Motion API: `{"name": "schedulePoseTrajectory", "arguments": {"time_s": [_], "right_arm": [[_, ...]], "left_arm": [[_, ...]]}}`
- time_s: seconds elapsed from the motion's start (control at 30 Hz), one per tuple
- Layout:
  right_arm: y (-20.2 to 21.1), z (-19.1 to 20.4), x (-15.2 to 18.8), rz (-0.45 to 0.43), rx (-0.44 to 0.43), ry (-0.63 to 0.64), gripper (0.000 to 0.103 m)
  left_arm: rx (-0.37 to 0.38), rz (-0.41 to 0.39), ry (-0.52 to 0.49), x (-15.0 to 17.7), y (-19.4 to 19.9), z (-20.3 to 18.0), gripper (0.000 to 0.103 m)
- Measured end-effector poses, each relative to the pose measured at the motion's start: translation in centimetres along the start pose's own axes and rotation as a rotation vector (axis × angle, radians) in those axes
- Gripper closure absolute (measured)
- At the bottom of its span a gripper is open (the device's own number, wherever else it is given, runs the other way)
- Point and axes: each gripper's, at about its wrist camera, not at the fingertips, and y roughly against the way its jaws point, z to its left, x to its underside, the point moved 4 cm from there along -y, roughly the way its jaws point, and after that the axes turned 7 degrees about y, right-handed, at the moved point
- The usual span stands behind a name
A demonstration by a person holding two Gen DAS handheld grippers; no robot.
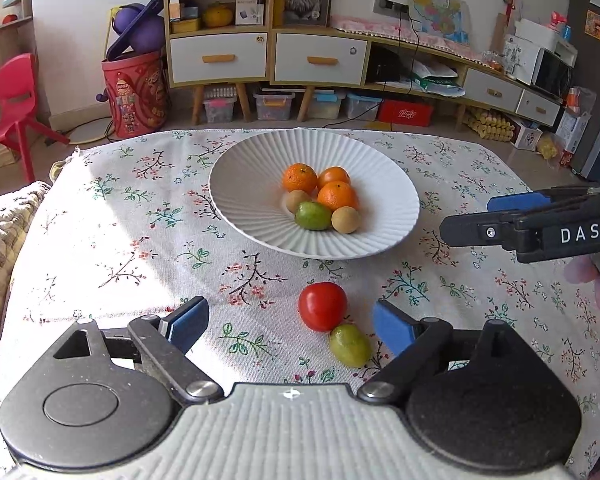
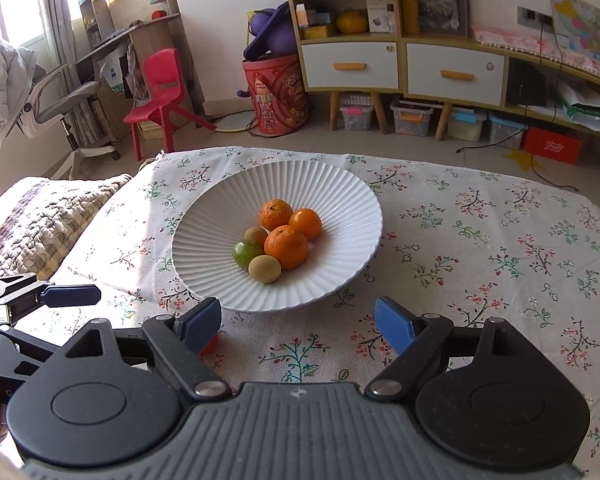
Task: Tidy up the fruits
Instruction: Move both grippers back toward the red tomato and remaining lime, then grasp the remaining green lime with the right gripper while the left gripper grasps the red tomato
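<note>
Between left gripper fingers | tomato, untouched | gripper agape

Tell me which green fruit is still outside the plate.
The green fruit on the tablecloth, touching the tomato; the other green fruit lies in the plate.

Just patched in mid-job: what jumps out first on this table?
The white ribbed plate mid-table, holding three oranges, a green fruit and two tan ones. Nearer the left gripper, a red tomato touches a green fruit on the floral cloth. Both grippers' fingers stand open, empty.
</note>
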Motion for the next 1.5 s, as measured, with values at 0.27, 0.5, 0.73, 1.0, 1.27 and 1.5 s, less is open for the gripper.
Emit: {"name": "schedulePoseTrajectory", "arguments": {"time_s": [0.27,0.5,0.73,1.0,1.27,1.5], "right_arm": [[0.7,-0.1,1.3,0.016,0.018,0.013,0.013],[1.0,0.0,2.7,0.037,0.037,0.033,0.008],[0.5,0.4,3.9,0.065,0.055,0.048,0.006],[-0.5,1.7,4.6,0.101,0.046,0.088,0.006],[-1.7,4.0,4.4,0.134,-0.011,0.12,0.011],[-3.0,6.2,4.1,0.168,-0.071,0.137,0.037]], "left_arm": [[-0.001,0.014,-0.015,1.5,0.6,0.0,0.018],[-0.022,0.012,-0.029,2.2,1.0,0.5,0.014],[-0.022,0.039,-0.037,3.5,0.8,1.0,0.014],[-0.047,0.086,-0.024,4.4,0.2,2.1,0.014],[-0.072,0.1,0.011,4.6,0.2,4.0,0.015],[-0.102,0.089,0.003,4.5,0.4,5.2,0.015]]}}
